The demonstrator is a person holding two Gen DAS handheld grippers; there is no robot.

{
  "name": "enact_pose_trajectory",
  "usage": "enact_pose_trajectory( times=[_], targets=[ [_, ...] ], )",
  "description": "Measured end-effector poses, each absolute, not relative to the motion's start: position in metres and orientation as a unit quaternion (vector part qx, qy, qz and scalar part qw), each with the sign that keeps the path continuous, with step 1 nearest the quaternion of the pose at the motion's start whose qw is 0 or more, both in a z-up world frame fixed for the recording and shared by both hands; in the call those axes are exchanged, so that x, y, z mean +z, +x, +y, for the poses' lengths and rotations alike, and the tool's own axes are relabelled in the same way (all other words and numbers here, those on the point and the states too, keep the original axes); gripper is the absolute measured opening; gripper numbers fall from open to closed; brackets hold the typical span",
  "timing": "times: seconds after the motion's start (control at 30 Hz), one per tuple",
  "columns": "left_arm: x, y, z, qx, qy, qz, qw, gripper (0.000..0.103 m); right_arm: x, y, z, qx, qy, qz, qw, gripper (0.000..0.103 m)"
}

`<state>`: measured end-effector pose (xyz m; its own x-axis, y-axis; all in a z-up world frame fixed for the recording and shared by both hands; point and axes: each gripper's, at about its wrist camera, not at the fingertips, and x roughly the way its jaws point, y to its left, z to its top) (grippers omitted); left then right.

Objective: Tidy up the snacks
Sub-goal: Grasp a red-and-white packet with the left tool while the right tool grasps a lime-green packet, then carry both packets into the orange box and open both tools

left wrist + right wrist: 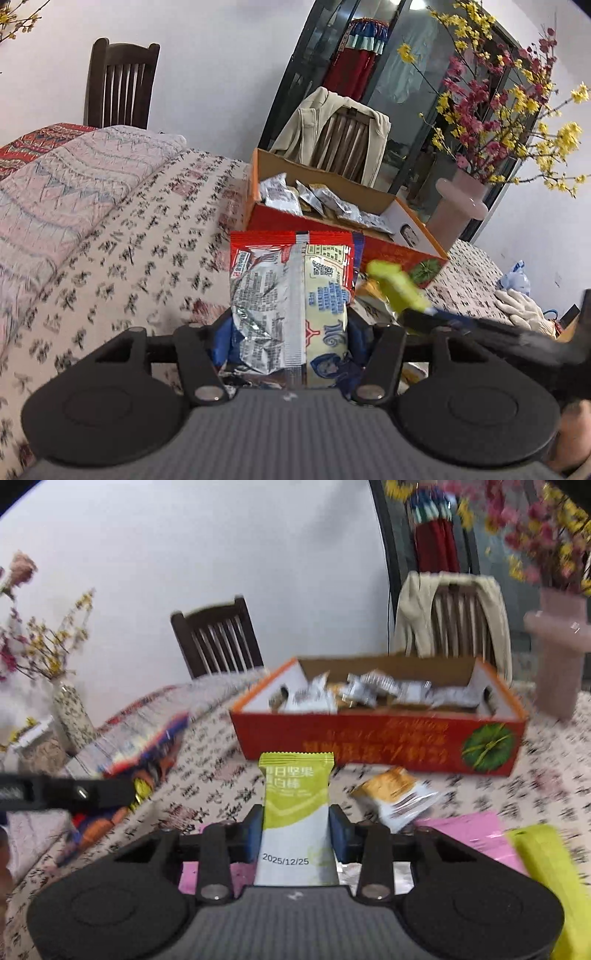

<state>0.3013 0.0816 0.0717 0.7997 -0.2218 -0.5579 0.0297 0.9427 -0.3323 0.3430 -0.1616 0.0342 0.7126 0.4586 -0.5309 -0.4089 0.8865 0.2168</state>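
Both my grippers pinch packets: left gripper the red-silver snack pack, right gripper the green nut bar; both packets point lengthwise at the orange box straight ahead across the bench, right nearer.

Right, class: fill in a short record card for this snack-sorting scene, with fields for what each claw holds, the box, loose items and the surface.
left claw: shut on a red and silver snack packet
right claw: shut on a green and white snack bar
box: red cardboard, open top, holds many silver packets
loose items: a small orange and white packet on the cloth in front of the box
surface: patterned tablecloth
background: pink vase of flowers beside the box
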Motion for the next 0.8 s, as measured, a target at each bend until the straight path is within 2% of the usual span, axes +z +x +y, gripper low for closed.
enact_pose_trajectory(
  times=[0.2,0.43,0.63,0.8],
  targets=[
    [0.076,0.288,0.049,-0.087,-0.137,0.309,0.937,0.06,0.059,0.305,-0.217,0.2,0.055,0.262,0.943,0.036],
    [0.087,0.288,0.02,-0.092,-0.114,0.304,0.941,0.06,0.059,0.283,-0.262,0.171,0.062,0.255,0.95,0.037],
    [0.101,0.318,0.012,-0.097,-0.102,0.298,0.944,0.06,0.065,0.299,-0.277,0.164,0.06,0.244,0.954,0.036],
    [0.114,0.38,0.008,-0.1,-0.084,0.29,0.948,0.06,0.072,0.347,-0.28,0.18,0.063,0.252,0.949,0.036]
  ],
)
